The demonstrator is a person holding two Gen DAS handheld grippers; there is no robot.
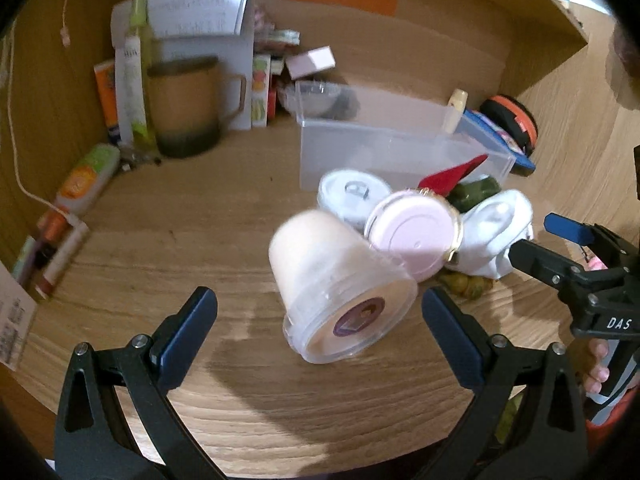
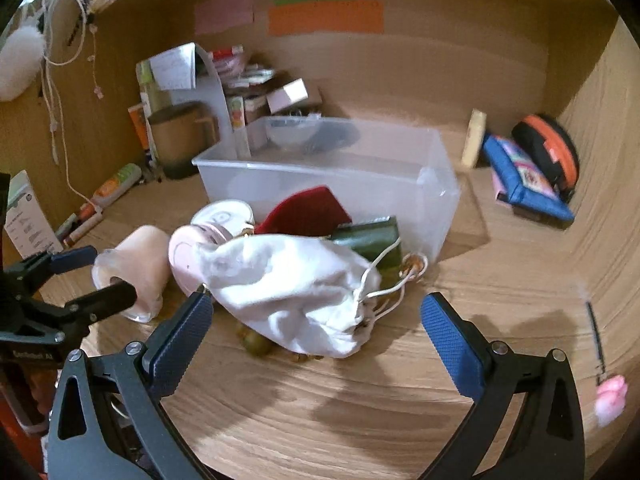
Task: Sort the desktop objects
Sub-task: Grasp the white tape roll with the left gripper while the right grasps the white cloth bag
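Observation:
A pile lies on the wooden desk in front of a clear plastic bin [image 1: 400,148] [image 2: 332,172]. It holds a cream jar on its side [image 1: 340,284] [image 2: 136,268], a pink-lidded jar [image 1: 416,236] [image 2: 186,254], a white can [image 1: 352,194] [image 2: 224,212], a white drawstring pouch [image 1: 496,232] [image 2: 296,284], a red card [image 1: 452,176] [image 2: 304,212] and a green box [image 1: 476,192] [image 2: 372,240]. My left gripper [image 1: 320,332] [image 2: 94,276] is open around the cream jar. My right gripper [image 2: 316,340] [image 1: 536,236] is open around the pouch.
A brown mug [image 1: 188,104], tubes and bottles [image 1: 128,76] and paper boxes stand at the back left. A blue pouch [image 2: 524,176] and an orange-black case [image 2: 548,152] lie at the back right. A pink object [image 2: 610,398] lies at the right edge. Wooden walls enclose the desk.

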